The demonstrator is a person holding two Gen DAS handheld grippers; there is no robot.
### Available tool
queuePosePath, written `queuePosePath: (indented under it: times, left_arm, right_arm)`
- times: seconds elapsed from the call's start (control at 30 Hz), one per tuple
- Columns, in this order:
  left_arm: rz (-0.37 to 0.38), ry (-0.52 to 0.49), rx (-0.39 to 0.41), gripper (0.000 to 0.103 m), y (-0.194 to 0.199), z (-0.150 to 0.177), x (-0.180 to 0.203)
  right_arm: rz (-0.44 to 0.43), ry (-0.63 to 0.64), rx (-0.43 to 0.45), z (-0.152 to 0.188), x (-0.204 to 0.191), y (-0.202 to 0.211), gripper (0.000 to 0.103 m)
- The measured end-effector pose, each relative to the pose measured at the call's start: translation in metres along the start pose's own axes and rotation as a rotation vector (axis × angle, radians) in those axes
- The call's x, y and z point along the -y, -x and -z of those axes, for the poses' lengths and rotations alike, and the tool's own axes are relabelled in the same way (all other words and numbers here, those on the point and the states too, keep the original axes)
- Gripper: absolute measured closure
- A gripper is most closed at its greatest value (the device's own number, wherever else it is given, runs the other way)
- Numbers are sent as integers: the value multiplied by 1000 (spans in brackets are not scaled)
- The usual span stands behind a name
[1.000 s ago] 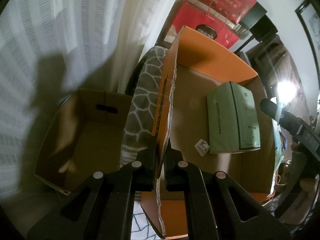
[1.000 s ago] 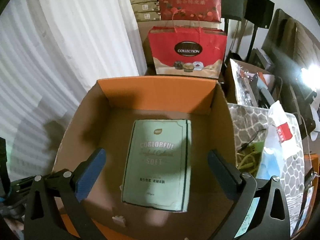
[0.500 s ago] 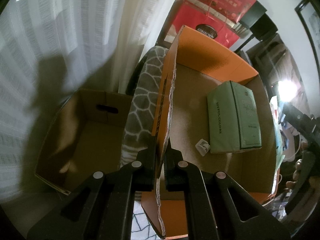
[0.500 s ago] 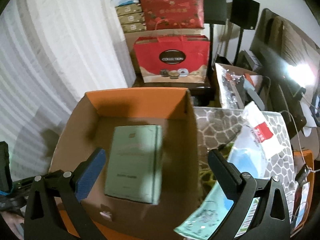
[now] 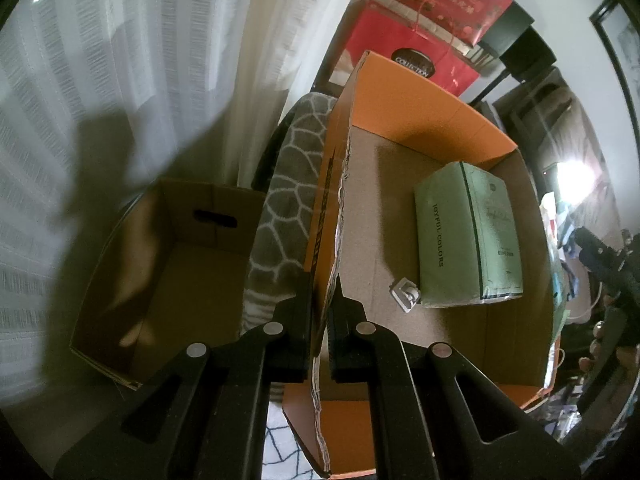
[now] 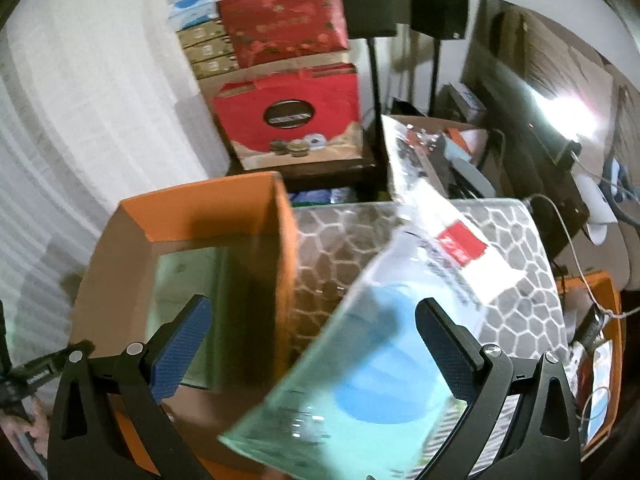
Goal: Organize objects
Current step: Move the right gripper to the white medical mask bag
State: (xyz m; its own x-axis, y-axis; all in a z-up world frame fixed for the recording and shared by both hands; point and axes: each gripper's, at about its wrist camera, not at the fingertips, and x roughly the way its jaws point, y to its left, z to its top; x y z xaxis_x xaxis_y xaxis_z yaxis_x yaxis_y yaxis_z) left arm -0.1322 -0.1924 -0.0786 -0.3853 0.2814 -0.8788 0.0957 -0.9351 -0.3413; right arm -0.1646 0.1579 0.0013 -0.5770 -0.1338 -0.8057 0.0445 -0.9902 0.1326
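Beside sheer white curtains, the left gripper (image 5: 322,280) stays clamped on the torn corrugated wall of an orange cardboard box (image 5: 432,108); a glossy green packet (image 5: 468,236) lies flat inside. The right gripper (image 6: 312,344), jaws wide and empty, has swung from the box over a blurred blue-and-clear plastic bag (image 6: 360,360).

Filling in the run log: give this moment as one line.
left gripper: shut on orange box wall | right gripper: open, above plastic packet | green pack: inside box
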Motion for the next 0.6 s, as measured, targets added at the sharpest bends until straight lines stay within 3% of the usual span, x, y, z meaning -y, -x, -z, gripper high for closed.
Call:
queuePosePath:
  times: [0.3, 0.6]
  left_arm:
    - [0, 0, 1, 97, 0, 0, -1]
    - [-2, -4, -1, 97, 0, -1, -2]
  right_arm:
    - [21, -89, -19, 6, 59, 2, 0]
    - [1, -135, -40, 9, 83, 1, 0]
